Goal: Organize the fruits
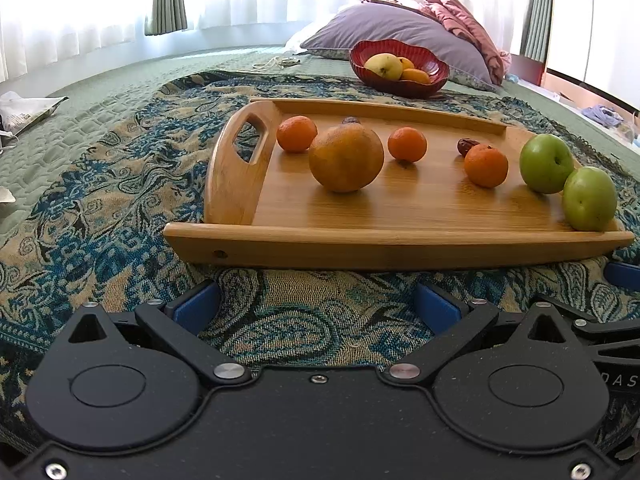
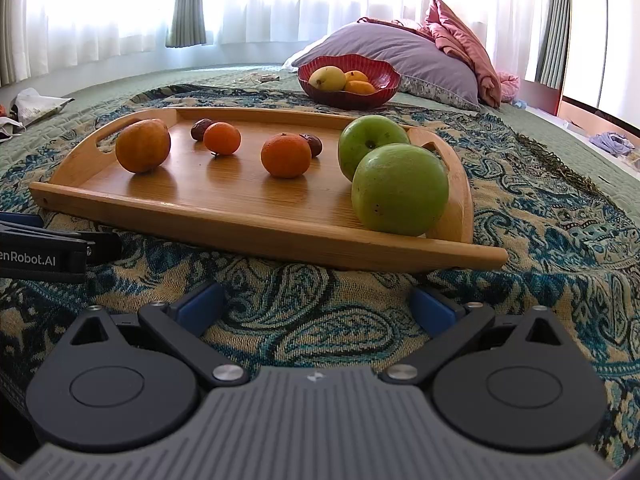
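Note:
A wooden tray [image 1: 400, 236] [image 2: 240, 216] lies on a patterned cloth on a bed. On it sit a large orange [image 1: 346, 158] [image 2: 143, 146], three small tangerines [image 1: 297, 133] [image 1: 407, 144] [image 1: 486, 165], two green apples [image 1: 546, 163] [image 2: 400, 189] and two dark dates [image 1: 467, 146] [image 2: 201, 129]. Behind the tray stands a red bowl [image 1: 434, 70] [image 2: 384, 76] with a yellow fruit and orange fruits. My left gripper [image 1: 316, 308] is open, low in front of the tray. My right gripper [image 2: 318, 306] is open too, short of the tray's near rim, with nothing between its fingers.
A purple pillow [image 1: 400, 30] [image 2: 400, 52] and pink bedding [image 1: 468, 24] lie behind the bowl. A crumpled bag [image 1: 28, 114] sits at the far left. The patterned cloth [image 2: 560, 216] spreads around the tray. Curtains hang along the back.

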Motion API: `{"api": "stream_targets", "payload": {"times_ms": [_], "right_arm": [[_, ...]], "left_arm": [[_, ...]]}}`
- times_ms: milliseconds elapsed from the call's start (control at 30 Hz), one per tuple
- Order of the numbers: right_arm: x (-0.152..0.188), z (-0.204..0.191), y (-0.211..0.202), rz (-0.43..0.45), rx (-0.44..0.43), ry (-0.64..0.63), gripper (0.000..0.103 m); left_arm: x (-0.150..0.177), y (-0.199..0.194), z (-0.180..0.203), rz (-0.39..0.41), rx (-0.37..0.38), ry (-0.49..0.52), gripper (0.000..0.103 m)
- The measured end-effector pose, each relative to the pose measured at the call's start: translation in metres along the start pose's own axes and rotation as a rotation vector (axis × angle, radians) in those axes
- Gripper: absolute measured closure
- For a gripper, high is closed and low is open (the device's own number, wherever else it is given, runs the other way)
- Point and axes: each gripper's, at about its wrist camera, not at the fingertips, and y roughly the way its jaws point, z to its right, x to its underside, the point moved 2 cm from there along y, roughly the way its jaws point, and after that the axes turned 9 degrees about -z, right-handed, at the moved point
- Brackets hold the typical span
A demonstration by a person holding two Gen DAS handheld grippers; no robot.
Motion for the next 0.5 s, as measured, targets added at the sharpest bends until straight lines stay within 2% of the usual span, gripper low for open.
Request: {"api": "stream_targets", "payload": {"times_ms": [500], "right_arm": [[0.0002,0.0000,0.0001,0.000,0.000,0.000,0.000]], "left_arm": [[0.0012,0.0005,0.0021,0.001,-0.010,0.011,0.000]]}}
